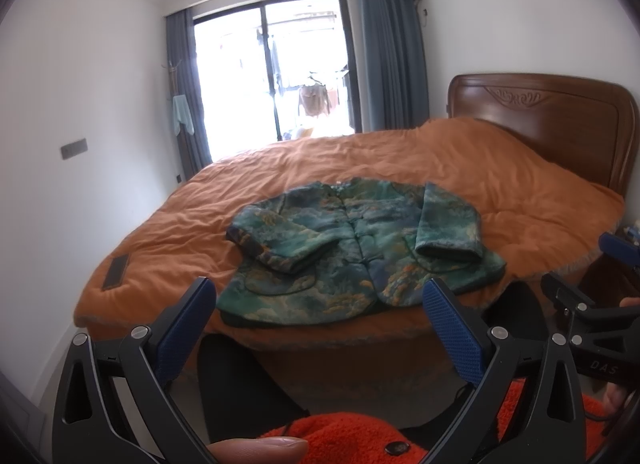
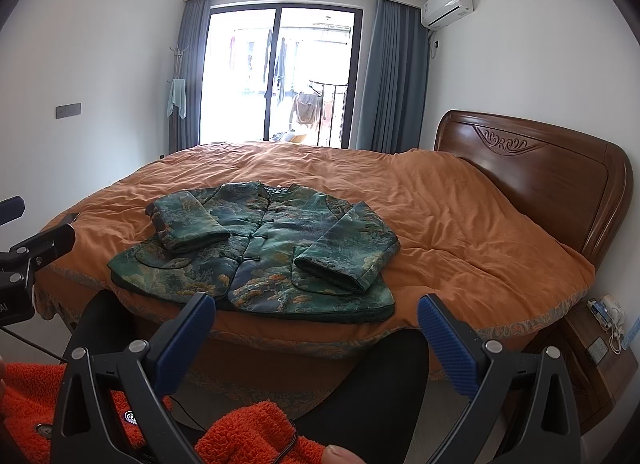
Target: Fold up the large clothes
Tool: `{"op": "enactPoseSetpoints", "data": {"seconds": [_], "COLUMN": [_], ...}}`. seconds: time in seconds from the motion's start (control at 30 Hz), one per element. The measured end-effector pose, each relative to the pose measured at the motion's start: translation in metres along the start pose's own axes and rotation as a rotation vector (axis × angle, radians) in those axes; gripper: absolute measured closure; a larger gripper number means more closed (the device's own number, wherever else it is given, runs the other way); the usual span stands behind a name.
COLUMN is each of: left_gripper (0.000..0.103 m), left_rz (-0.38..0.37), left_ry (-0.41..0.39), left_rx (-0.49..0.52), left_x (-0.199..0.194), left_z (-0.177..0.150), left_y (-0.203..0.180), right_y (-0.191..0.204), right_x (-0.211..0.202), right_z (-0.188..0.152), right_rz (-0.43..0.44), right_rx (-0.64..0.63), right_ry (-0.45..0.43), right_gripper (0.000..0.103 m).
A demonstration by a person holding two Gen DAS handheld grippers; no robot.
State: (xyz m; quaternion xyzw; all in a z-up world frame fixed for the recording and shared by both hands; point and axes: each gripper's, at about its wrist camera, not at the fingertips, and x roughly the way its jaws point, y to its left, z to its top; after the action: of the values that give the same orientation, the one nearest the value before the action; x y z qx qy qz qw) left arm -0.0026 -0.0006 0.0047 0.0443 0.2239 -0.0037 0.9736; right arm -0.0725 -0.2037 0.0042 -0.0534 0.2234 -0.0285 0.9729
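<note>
A green patterned jacket [image 1: 352, 248] lies flat, front up and buttoned, near the front edge of the bed [image 1: 500, 184]. Both sleeves are folded in over its chest. It also shows in the right wrist view [image 2: 264, 252]. My left gripper [image 1: 320, 304] is open and empty, held back from the bed just short of the jacket's hem. My right gripper [image 2: 316, 320] is open and empty, also in front of the hem. The right gripper shows at the right edge of the left wrist view [image 1: 592, 296]. The left gripper shows at the left edge of the right wrist view [image 2: 24, 232].
The bed has an orange quilt [image 2: 460, 216] and a wooden headboard [image 2: 540, 168] at the right. A nightstand [image 2: 600, 348] with small items stands by the headboard. A dark flat object [image 1: 116, 270] lies on the quilt's left corner. Glass doors [image 2: 280, 72] and curtains are behind.
</note>
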Motion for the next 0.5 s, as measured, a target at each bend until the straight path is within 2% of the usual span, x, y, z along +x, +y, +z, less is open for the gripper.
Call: {"op": "enactPoseSetpoints", "data": {"seconds": [0.5], "left_gripper": [0.0], "left_rz": [0.002], "left_ry": [-0.004], "left_rx": [0.004], "left_x": [0.0003], "left_z": [0.0042], "left_y": [0.0005], "right_y": [0.0], "right_x": [0.0001], "right_z": [0.0006], "right_rz": [0.001], "right_rx": [-0.002], "right_ry": [0.0], "right_gripper": [0.0]}}
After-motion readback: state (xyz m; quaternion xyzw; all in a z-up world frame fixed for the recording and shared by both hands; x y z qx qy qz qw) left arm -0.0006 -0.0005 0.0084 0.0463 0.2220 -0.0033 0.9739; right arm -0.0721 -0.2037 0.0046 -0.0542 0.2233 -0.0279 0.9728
